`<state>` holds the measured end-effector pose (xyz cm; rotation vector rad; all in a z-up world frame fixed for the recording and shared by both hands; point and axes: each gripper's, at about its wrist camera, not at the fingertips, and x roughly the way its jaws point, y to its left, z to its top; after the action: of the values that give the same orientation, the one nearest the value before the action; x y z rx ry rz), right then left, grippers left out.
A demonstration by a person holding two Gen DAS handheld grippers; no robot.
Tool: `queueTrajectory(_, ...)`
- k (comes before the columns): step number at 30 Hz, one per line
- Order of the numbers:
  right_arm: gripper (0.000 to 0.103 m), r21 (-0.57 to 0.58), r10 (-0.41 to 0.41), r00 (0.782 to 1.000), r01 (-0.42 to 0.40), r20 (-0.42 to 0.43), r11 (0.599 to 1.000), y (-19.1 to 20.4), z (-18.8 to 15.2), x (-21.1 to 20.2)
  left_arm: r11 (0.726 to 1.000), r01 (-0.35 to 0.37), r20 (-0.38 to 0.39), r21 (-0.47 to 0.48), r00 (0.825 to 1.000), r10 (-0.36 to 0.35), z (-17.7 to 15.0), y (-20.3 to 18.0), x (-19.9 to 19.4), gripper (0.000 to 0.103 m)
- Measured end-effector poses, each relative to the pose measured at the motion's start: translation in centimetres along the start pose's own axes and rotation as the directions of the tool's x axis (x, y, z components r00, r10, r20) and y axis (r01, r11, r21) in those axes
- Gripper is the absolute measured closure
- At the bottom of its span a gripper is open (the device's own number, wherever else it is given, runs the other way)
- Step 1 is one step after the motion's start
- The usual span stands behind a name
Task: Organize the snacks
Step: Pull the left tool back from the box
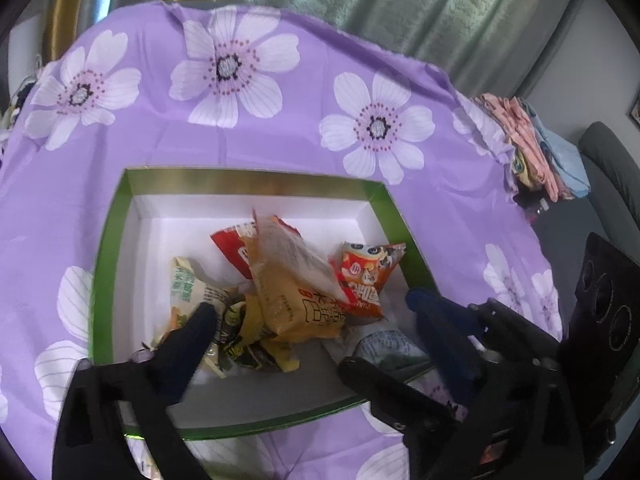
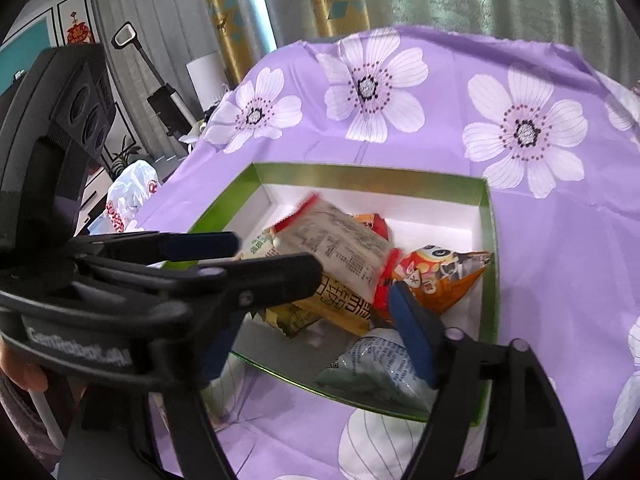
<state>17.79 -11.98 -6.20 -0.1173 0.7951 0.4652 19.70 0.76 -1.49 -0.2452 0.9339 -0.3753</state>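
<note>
A green box (image 1: pixel 248 178) (image 2: pixel 360 176) with a white inside holds a pile of snack packets. A tan packet (image 1: pixel 288 272) (image 2: pixel 340 252) with red ends lies tilted on top, blurred in the right wrist view. Beside it sit an orange cartoon packet (image 1: pixel 368 276) (image 2: pixel 440 276), a green-and-white packet (image 1: pixel 192 284) and a pale clear packet (image 2: pixel 376 364). My left gripper (image 1: pixel 278 338) (image 2: pixel 276 258) hangs open over the box's near half, nothing pressed between its fingers. My right gripper (image 2: pixel 320 300) (image 1: pixel 444 302) is open too, its blue pad next to the orange packet.
The box rests on a purple cloth (image 1: pixel 280 128) printed with white flowers. Folded cloths (image 1: pixel 532 148) and a grey chair (image 1: pixel 612 168) stand past the right edge. A white plastic bag (image 2: pixel 132 192) lies off the left side. Curtains hang behind.
</note>
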Motion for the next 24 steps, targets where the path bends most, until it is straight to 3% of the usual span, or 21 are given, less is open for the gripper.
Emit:
queueTrajectory(11, 0.014, -0.014, -0.038, 0.998, 0.039, 0.056, 0.999, 1.2, 0.3, -3.3, 0.999, -0.042, 0.061, 0.008, 0.997, 0.041, -0.3, -0.4, -3.6, 0.002)
queueTrajectory(24, 0.012, -0.03, -0.052, 0.991, 0.056, 0.12, 0.998, 3.0, -1.3, -8.0, 0.998, -0.058, 0.143, 0.014, 0.988, 0.056, -2.7, -0.8, -8.8, 0.002)
